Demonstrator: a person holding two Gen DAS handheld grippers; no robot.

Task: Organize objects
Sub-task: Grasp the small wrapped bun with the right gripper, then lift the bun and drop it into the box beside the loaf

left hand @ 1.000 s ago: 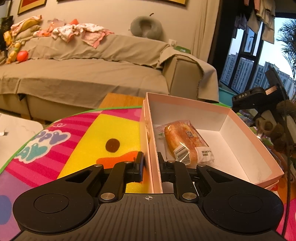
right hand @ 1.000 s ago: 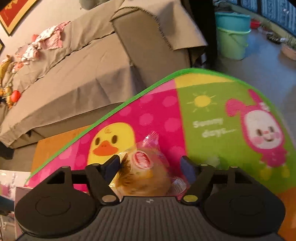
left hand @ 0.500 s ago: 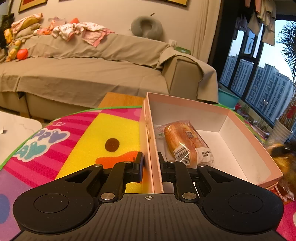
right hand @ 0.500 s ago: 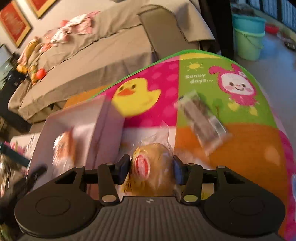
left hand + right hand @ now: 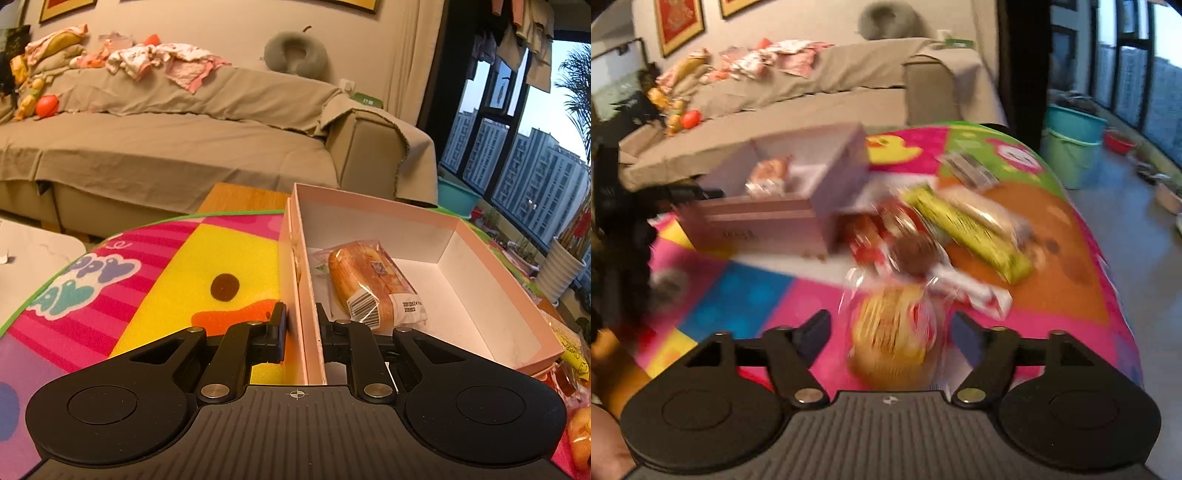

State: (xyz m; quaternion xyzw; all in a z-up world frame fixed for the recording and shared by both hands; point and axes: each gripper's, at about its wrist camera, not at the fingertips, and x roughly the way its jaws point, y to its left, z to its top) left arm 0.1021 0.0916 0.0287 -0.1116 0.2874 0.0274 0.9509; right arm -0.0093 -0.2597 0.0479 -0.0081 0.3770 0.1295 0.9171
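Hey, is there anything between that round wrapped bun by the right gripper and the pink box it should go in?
Partly. The bun sits between the right gripper's open jaws, which have just been opening. The pink box lies up-left; its near wall faces the bun. The red packet lies just right of that line.

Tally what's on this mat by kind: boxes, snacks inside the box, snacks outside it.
Pink box: 1
Wrapped snacks inside it: 1 (bread loaf)
Wrapped snacks outside it: 4 (round bun, red-and-white packet, yellow-green packet, clear packet; view blurred)
Total: 6
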